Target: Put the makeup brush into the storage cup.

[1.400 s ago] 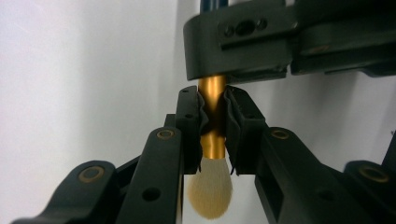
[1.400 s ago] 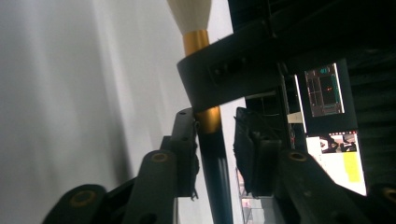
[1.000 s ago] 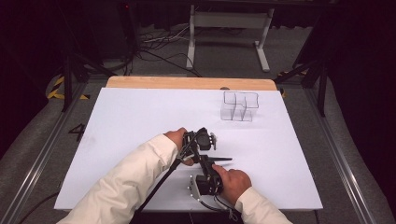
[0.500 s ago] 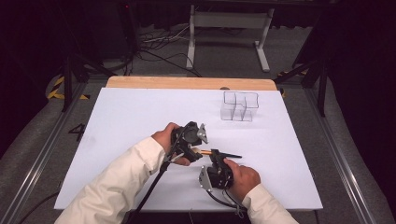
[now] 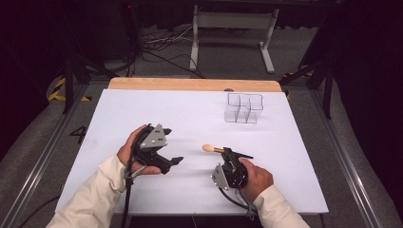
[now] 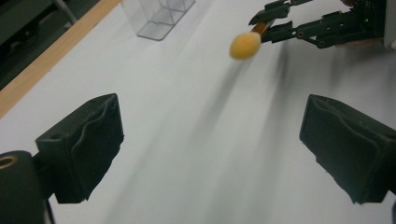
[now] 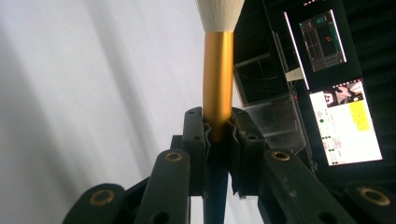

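White table [image 5: 157, 114], wood strip along far edge [image 5: 190, 84]; clear compartment organizer [image 5: 244, 108] stands far right.

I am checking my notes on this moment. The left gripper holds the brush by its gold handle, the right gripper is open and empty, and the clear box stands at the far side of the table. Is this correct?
The grippers are swapped. The right gripper holds the brush by its gold handle, as the right gripper view shows; the left gripper is open and empty. The clear box does stand at the far side of the table.

Cream long sleeves [image 5: 90, 202] are worn on both arms. Each gripper — left gripper [image 5: 175, 161], right gripper [image 5: 240, 155] — is built of black linkage bars joined by brass-coloured rivets [image 7: 102, 197], topped by a grey three-cornered plate [image 5: 154, 137] — black cables [image 5: 127, 202] are trailed.
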The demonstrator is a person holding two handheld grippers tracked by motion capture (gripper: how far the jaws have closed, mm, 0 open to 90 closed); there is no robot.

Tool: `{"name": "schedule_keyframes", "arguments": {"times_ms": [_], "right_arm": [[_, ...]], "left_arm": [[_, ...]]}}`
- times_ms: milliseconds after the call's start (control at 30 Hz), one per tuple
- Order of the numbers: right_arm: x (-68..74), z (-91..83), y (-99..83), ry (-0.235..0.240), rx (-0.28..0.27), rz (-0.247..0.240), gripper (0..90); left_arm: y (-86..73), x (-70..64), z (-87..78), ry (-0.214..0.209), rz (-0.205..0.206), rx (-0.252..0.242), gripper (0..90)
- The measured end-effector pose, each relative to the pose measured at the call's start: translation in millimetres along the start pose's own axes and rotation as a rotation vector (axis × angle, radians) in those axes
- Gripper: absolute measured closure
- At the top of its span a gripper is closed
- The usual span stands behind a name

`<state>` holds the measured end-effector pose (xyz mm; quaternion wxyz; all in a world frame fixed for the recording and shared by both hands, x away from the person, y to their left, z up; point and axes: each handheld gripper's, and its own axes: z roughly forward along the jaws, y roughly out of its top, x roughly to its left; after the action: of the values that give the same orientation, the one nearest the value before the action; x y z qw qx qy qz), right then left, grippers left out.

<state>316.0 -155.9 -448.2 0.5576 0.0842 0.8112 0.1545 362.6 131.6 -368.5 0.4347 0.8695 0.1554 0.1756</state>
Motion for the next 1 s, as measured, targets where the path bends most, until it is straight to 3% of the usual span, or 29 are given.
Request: {"name": "schedule_keyframes", "arguments": {"times_ms": [33, 67, 133, 233, 367, 433, 533, 733, 1000], "right_arm": [[-1.9, -0.9, -1.2, -0.01, 0.0, 0.004, 79.0], [-4.6, -1.9, -3.1, -0.009, -0.011, 0.018, 79.0], [-7.9, -3.0, -5.2, -0.015, -0.014, 0.032, 79.0], [-13.3, -4.3, -9.9, -0.016, -0.029, 0.097, 79.0], [-21.0, -5.7, -16.5, -0.014, -0.038, 0.156, 79.0], [-22.6, -5.8, -17.8, -0.015, -0.045, 0.161, 79.0], [-28.7, -6.8, -22.8, -0.014, -0.061, 0.218, 79.0], [-40.7, -8.4, -31.9, -0.011, -0.094, 0.314, 79.0], [-52.9, -6.5, -44.5, 0.038, -0.138, 0.471, 79.0]], "left_arm": [[-10.2, 0.6, -6.8, 0.019, -0.02, -0.036, 4.4], [-10.2, 0.6, -6.8, 0.019, -0.02, -0.036, 5.3], [-30.0, -0.4, -15.8, 0.064, -0.051, -0.089, 5.4], [-43.8, -1.4, -22.6, 0.101, -0.066, -0.121, 3.9], [-80.6, -7.8, -39.0, 0.188, -0.162, -0.237, 4.1], [-87.6, -9.2, -40.9, 0.205, -0.172, -0.238, 3.3], [-107.4, -11.7, -48.1, 0.24, -0.215, -0.231, 3.0], [-130.4, -8.0, -61.8, 0.275, -0.23, -0.224, 3.9], [-135.9, -4.9, -63.3, 0.296, -0.23, -0.215, 4.3]]}}
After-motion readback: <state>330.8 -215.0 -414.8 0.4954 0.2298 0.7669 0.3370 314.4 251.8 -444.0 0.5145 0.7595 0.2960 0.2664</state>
